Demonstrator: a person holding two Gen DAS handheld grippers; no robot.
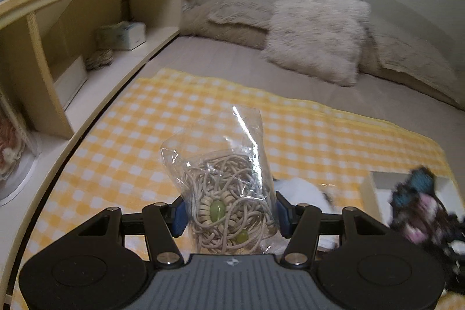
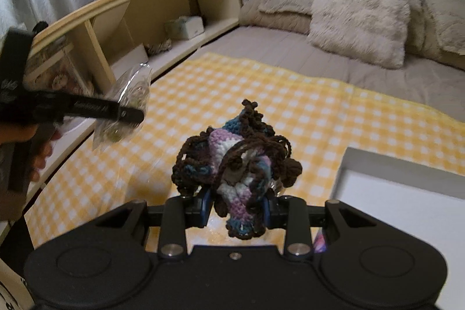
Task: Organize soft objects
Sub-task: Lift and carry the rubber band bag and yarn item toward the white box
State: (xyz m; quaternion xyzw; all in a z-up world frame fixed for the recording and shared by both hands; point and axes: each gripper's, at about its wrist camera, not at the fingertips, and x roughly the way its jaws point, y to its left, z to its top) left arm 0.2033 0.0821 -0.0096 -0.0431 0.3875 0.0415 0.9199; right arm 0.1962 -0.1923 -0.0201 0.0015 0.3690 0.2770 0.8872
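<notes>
Left gripper [image 1: 228,218]: nearest the lens, closed around the lower part of a clear plastic bag of cord [image 1: 225,182], which is held up off the yellow checked cloth [image 1: 305,135].
Bag contents: tangled beige cord with green beads; the top of the bag stands loose and open above the jaws.
Right gripper [image 2: 235,208]: clamped on a crocheted yarn piece [image 2: 232,164] in brown, lilac, white and blue, lifted above the cloth.
White box [image 2: 407,188]: just to the right of the yarn piece, on the cloth.
Risk, bag: slick film could slide through the pads, or cord spill if it tips.
Risk, yarn: loose brown strands hang around the fingers and may snag on release.
Risk, box: its near rim could catch the dangling strands.
Surroundings: furry pillow [image 2: 357,10] and wooden shelf [image 1: 87,19] lie well apart.
</notes>
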